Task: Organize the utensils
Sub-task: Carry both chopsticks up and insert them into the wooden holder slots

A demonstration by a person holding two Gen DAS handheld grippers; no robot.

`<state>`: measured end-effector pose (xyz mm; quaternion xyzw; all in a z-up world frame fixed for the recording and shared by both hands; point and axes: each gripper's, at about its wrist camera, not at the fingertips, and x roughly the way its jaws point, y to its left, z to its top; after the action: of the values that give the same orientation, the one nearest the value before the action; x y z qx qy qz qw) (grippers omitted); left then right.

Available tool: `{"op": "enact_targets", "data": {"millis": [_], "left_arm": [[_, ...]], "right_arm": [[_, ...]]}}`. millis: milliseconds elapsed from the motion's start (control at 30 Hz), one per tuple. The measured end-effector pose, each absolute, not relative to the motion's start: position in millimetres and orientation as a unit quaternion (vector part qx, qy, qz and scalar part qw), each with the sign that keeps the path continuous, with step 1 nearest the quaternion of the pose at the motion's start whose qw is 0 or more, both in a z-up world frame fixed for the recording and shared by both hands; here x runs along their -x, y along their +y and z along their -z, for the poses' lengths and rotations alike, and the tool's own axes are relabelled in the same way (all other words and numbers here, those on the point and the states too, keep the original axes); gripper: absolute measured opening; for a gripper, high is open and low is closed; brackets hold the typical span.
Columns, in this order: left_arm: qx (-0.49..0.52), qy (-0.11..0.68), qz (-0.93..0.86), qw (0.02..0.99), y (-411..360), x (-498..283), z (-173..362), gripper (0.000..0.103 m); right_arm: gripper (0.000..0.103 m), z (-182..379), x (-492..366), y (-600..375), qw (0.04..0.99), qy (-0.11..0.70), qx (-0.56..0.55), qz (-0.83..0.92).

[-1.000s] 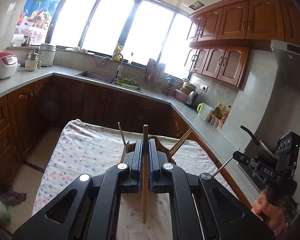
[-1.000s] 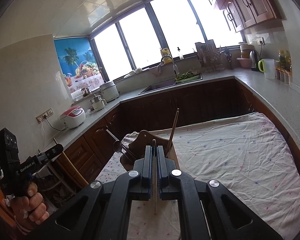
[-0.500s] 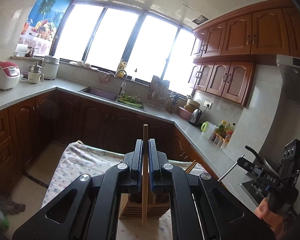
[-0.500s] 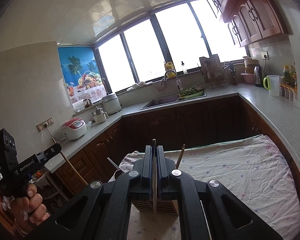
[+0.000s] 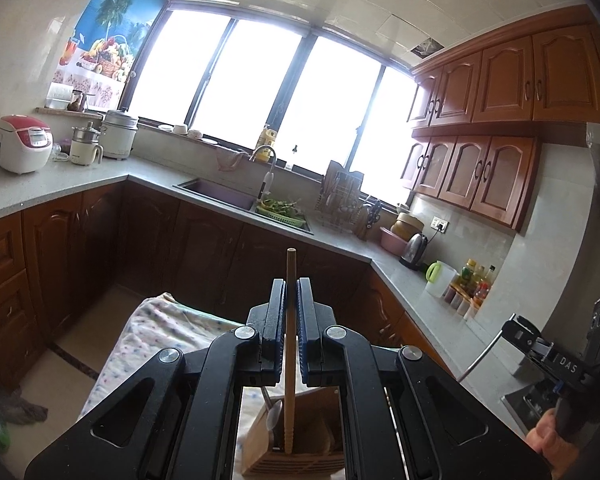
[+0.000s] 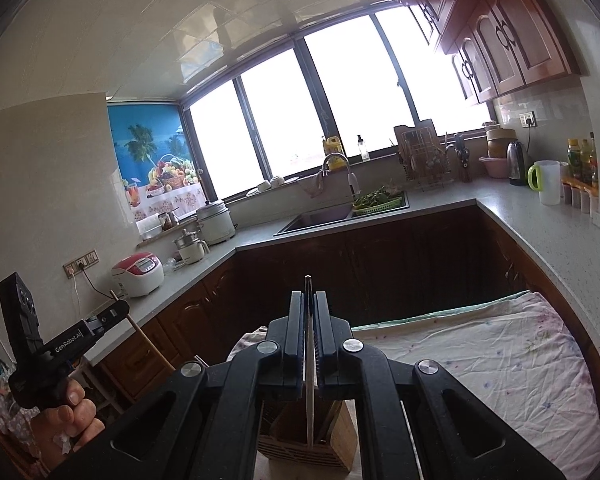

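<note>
Left gripper is clamped on a wooden chopstick, right gripper pinched on a thin metal utensil — both hang upright over the wooden holder on the cloth-covered table. Risk as I read it: either tip snags a divider or wall and tips the holder. Inside, a spoon leans — the rest is hidden

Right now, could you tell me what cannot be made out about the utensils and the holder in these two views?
- Left wrist view: the wooden holder is half hidden by the left gripper; its compartments cannot be counted.
- Left wrist view: the chopstick tip's position relative to the holder is unclear.
- Right wrist view: the thin metal utensil in the right gripper shows edge-on; its type is unclear.
</note>
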<state>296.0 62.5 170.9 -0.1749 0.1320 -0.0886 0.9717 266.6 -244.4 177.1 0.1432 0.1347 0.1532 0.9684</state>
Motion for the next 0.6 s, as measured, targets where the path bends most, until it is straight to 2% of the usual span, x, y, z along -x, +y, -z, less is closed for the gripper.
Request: {"op": "enact_targets", "data": {"millis": [600], "left_arm": [[0.163, 0.180, 0.083, 0.967, 42, -317, -106, 0.004]], "right_arm": [[0.004, -106, -302, -230, 0.955, 0.200, -0.162, -0.148]]}}
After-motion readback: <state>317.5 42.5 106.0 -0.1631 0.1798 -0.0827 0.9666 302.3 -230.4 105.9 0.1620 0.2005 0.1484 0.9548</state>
